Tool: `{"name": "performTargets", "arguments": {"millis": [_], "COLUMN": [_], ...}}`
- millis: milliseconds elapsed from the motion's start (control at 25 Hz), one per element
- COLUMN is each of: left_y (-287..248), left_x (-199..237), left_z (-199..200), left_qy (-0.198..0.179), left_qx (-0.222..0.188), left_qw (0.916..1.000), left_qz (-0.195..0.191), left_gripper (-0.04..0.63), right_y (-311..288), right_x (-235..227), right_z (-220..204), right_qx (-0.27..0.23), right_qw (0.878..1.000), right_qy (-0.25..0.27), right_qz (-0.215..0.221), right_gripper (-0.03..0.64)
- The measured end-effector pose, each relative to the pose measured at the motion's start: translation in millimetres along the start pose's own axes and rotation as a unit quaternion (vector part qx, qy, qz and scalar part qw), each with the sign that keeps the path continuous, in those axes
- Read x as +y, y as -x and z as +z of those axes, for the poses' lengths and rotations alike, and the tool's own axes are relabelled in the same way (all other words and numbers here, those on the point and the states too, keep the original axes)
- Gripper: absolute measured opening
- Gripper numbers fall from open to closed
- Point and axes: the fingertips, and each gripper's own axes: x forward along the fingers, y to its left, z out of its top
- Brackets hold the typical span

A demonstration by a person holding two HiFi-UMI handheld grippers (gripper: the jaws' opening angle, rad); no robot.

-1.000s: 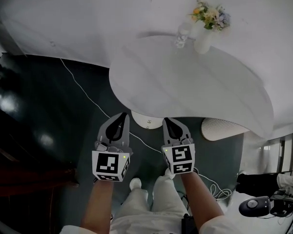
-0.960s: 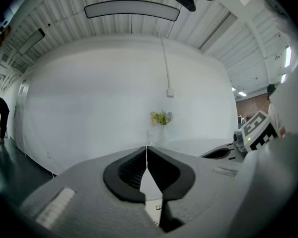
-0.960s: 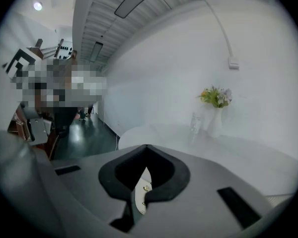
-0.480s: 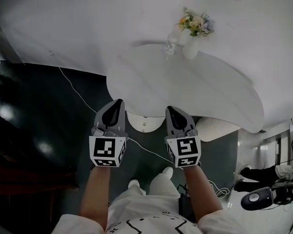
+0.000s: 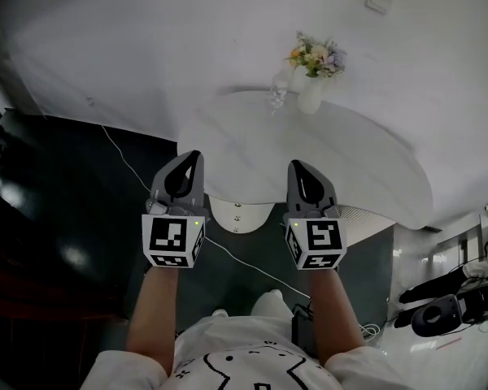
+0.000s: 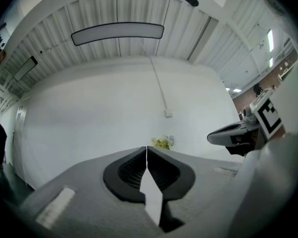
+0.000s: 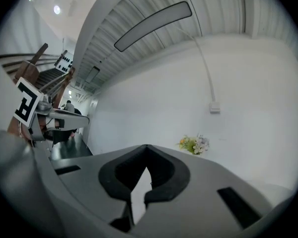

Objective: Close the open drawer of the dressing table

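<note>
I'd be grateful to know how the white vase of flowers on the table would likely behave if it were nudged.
The white vase looks narrow and upright with the flowers spreading above it, so it is probably top-heavy and apt to tip. It looks like ceramic, so likely fragile. The table top seems smooth, so it might slide first.

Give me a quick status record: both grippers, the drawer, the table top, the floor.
left gripper: jaws together, nothing between them, in front of the table's front edge
right gripper: jaws together, empty, level with the left one
dressing table: white, rounded top
drawer: white front with small knobs, juts out under the table edge between the grippers; neither gripper on it
on top: vase of flowers and clear glass item, at the back
floor: dark, with a white cable across it
</note>
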Motion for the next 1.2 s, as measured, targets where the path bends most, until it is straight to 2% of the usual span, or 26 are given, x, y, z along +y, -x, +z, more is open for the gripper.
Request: {"name": "performTargets", "arguments": {"millis": [320,880,1200], "left_y": [-8,-32,-34], "left_x": [-16,-48,-64], "left_z": [43,83,103], "left_qy": [-0.036,-0.061,-0.085], "left_qx": [-0.028,-0.046,-0.057], "left_qw": [0.9988,0.9947,0.9892], "left_qz": [0.015,0.068,0.105], "left_gripper": [0.018,0.018,0.018], "right_y": [11,9,16], "right_x": [-40,-94,-115], "right_z": [37,64,71], "right_qx": [-0.048,-0.087,-0.111], "right_qw": [0.999,0.995,0.991], "right_qy": [0.000,0.014,0.025], "right_qz": [-0.005,0.045,0.064], "right_gripper": [-0.005,-0.005,-0.005]}}
